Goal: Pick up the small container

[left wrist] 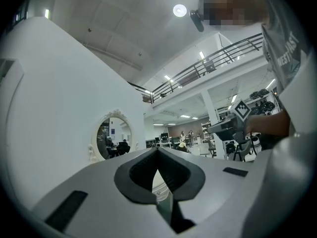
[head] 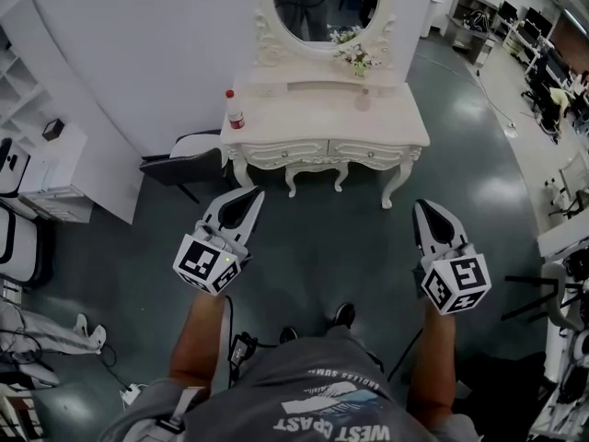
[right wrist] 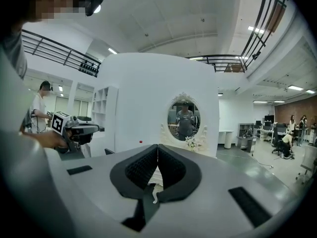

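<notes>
A small container with a red cap (head: pixel 235 114) stands on the left end of a white dressing table (head: pixel 386 127); in the right gripper view the container shows only as a red dot (right wrist: pixel 140 142). A second small pale jar (head: pixel 363 99) sits near the table's back right. My left gripper (head: pixel 253 194) is held over the floor in front of the table's left side, its tips together and nothing between them. My right gripper (head: pixel 424 207) hovers off the table's right front corner, also shut and empty. Both point level toward the table, well short of it.
An oval mirror (head: pixel 324 3) and a bunch of flowers (head: pixel 354 58) stand at the back of the table. A dark chair (head: pixel 184 166) is just left of it. White shelving (head: pixel 41 168) lines the left wall; office desks (head: pixel 552 72) fill the right.
</notes>
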`<state>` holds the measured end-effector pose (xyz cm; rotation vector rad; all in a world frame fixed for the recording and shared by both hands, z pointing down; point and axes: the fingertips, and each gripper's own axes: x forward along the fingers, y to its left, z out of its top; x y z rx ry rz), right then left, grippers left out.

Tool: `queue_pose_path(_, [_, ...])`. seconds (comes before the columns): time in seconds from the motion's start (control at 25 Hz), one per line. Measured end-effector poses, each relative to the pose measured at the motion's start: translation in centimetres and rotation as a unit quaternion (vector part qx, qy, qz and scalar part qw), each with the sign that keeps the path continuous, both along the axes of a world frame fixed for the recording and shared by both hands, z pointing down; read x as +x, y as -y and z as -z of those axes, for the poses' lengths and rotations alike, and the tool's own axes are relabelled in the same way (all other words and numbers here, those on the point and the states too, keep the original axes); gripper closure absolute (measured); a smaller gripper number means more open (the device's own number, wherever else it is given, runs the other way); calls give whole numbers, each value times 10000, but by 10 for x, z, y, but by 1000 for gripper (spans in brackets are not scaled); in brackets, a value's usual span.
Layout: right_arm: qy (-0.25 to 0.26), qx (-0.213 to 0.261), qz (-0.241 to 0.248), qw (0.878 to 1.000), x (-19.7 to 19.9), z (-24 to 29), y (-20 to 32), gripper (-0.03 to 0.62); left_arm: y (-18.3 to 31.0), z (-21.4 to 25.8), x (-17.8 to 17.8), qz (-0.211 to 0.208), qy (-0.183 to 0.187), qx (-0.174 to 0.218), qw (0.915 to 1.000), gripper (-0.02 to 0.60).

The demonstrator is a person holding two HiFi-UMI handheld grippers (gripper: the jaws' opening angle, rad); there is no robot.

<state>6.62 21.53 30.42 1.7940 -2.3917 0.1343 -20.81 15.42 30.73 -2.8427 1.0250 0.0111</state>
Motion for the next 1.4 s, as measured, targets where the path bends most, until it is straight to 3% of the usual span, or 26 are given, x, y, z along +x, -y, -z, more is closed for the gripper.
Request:
queue_pose_path(0.84, [229, -77, 1012, 9946, 100, -19, 111, 568, 54, -4, 101, 907, 198, -17, 9957, 566])
queue_pose_path(1.4, [297, -203, 818, 9960, 126, -37, 150, 568, 107, -14, 135, 638, 210, -92, 9977, 566])
